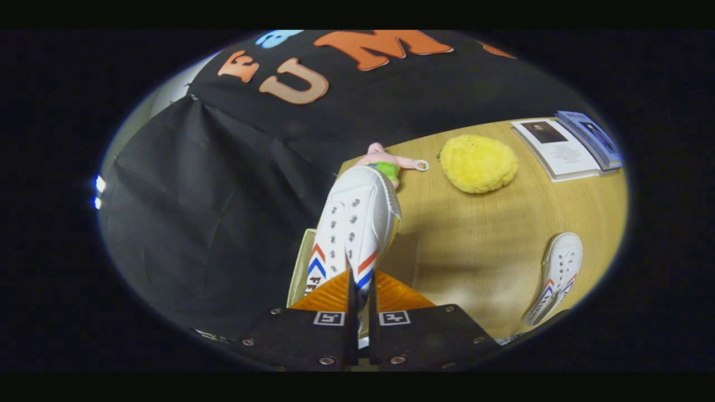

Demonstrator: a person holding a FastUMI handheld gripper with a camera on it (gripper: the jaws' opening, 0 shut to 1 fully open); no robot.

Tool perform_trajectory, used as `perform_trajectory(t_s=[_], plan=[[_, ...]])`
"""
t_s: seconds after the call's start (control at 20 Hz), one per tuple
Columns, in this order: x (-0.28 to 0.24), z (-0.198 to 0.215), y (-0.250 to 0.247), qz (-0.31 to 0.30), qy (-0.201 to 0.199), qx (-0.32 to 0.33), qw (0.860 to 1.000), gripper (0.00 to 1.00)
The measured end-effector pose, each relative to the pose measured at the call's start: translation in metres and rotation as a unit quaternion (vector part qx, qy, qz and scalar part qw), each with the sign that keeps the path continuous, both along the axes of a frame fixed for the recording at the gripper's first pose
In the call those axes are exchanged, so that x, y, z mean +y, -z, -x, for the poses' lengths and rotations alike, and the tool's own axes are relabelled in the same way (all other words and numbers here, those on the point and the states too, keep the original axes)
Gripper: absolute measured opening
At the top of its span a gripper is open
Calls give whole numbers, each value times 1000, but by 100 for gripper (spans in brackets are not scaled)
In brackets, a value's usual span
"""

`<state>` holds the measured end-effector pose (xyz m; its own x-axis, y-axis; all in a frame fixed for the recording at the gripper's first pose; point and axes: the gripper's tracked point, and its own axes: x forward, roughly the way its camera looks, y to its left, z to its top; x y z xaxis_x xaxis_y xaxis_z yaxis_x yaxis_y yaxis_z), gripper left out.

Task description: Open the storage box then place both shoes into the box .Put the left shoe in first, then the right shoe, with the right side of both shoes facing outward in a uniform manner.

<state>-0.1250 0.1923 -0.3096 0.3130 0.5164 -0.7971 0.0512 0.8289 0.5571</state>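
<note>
Currently, at the frame's centre, a white shoe (pixel 356 223) is held clamped between the nearly closed fingers of the hand-held gripper (pixel 360 290), lifted above the table (pixel 475 240). The second shoe (pixel 556 276), at lower right, is left lying on the table, so neither shoe is judged boxed yet.

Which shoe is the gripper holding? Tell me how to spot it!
Start at the wooden table, then find the gripper near its edge by the black cloth. Its two orange fingers are pinched on a white lace-up shoe with red and blue chevrons, its toe pointing away toward a pink toy. The other shoe lies alone on the table, untouched.
</note>
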Motion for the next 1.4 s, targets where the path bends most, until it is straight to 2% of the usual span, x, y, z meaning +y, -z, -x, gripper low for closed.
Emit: perform_trajectory(t_s=[0.3,0.55,0.75,0.85,1.05,1.25,1.4], plan=[[63,12,37,7,-81,16,997,8],[77,31,49,54,-141,7,989,8],[79,49,55,53,-173,19,983,8],[89,51,43,14,-164,21,986,6],[66,36,44,31,-127,9,991,2],[32,28,33,22,-75,0,997,18],[-15,25,30,45,-31,-12,998,32]])
